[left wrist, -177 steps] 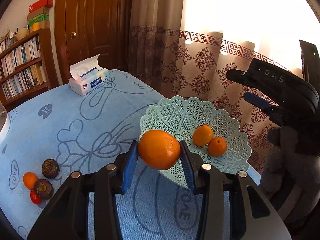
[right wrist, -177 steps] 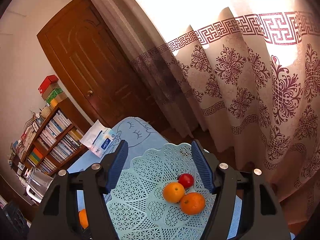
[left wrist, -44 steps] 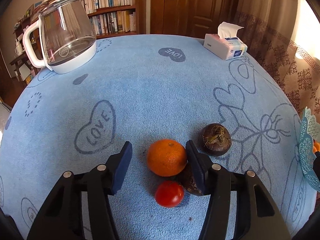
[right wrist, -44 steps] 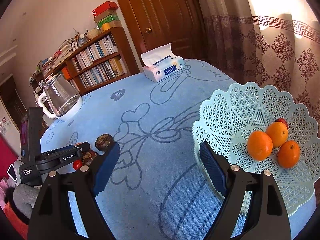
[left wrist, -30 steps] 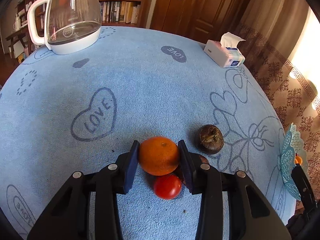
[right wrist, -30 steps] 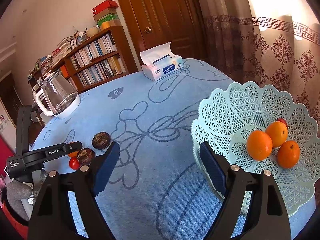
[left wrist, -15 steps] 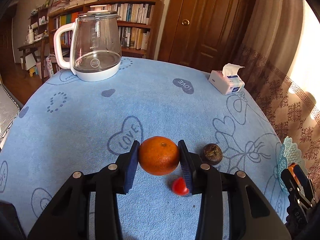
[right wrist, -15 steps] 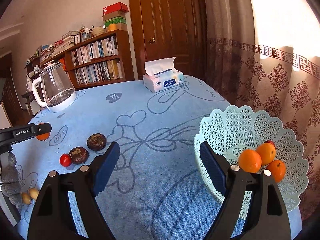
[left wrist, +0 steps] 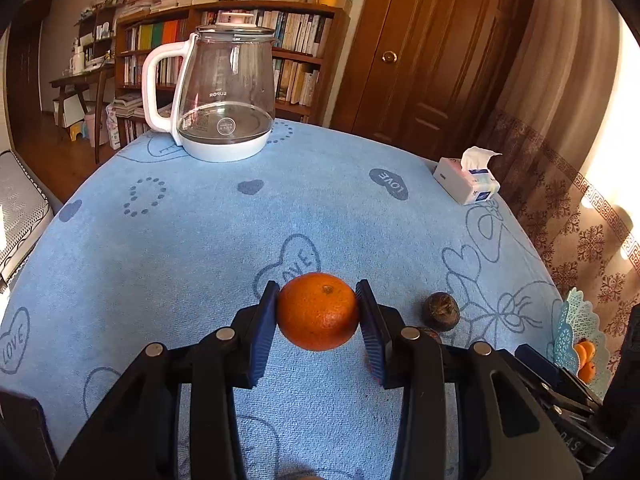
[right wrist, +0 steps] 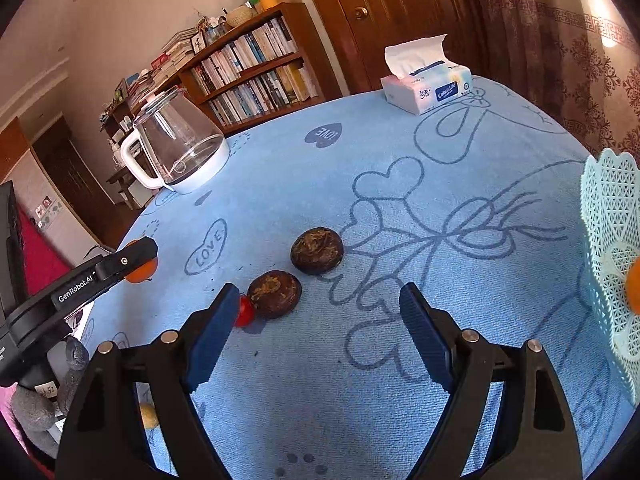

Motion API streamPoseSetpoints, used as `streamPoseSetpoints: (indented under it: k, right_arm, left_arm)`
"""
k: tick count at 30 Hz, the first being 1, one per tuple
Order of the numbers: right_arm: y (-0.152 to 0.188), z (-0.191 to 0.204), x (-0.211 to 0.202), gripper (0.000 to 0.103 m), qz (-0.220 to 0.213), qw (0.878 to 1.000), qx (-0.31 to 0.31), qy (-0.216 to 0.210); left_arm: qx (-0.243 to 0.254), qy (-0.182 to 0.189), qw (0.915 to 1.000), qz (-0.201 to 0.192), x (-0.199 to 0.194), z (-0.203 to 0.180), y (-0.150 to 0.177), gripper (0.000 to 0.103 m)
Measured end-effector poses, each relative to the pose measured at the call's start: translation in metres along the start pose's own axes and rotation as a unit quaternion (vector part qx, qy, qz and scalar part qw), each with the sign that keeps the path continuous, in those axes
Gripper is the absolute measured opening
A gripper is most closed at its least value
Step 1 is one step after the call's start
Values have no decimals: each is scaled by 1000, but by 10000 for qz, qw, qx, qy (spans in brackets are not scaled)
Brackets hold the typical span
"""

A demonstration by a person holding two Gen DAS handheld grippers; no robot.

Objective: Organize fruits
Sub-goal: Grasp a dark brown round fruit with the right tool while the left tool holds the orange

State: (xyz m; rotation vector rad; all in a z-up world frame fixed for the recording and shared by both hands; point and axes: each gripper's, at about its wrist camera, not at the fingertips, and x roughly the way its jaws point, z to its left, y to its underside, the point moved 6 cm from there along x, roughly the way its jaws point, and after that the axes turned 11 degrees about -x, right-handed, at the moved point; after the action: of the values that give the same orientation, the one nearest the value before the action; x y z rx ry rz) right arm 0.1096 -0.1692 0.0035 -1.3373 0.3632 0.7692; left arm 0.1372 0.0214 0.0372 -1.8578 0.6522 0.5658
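Observation:
My left gripper [left wrist: 318, 320] is shut on an orange tangerine [left wrist: 318, 311], lifted above the blue tablecloth [left wrist: 200, 240]; the same tangerine [right wrist: 140, 272] shows at the left of the right wrist view. My right gripper [right wrist: 320, 328] stands open and empty over the cloth. Just beyond its left finger lie a small red tomato [right wrist: 244, 316] and a dark brown round fruit [right wrist: 274, 294]. A second dark fruit [right wrist: 317, 250] lies a little farther off and also appears as a dark fruit [left wrist: 441, 311] in the left wrist view. The mint lattice basket [right wrist: 608, 240] holds oranges at the right edge.
A glass kettle [left wrist: 224, 96] on a white base stands at the far side of the table. A tissue box [right wrist: 426, 86] sits near the far right edge. Behind are a bookshelf [left wrist: 248, 40], a wooden door [left wrist: 432, 52] and patterned curtains. A person's grey-gloved hand [right wrist: 36, 404] holds the left gripper.
My left gripper has lifted the tangerine off the cloth and drawn back from the tomato and dark fruits. My right gripper has swung left from the basket toward the dark fruits.

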Motion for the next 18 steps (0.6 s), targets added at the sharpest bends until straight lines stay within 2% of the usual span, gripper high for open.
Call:
streamPoseSetpoints:
  k: [8,14,18]
  right_arm:
    - [-7,26,57,75,633,9976,199,-211]
    - [-12,33,81,73,703,9972,43,250]
    - [-8,41,84,62,658,9944,-439,698]
  left_arm:
    - [-202,-22,9998,7,-1,11,-4,40]
    - [-247,-15,9997,61,1,13,-4,40]
    - [-285,-22,9996,74,2,15,-4,40]
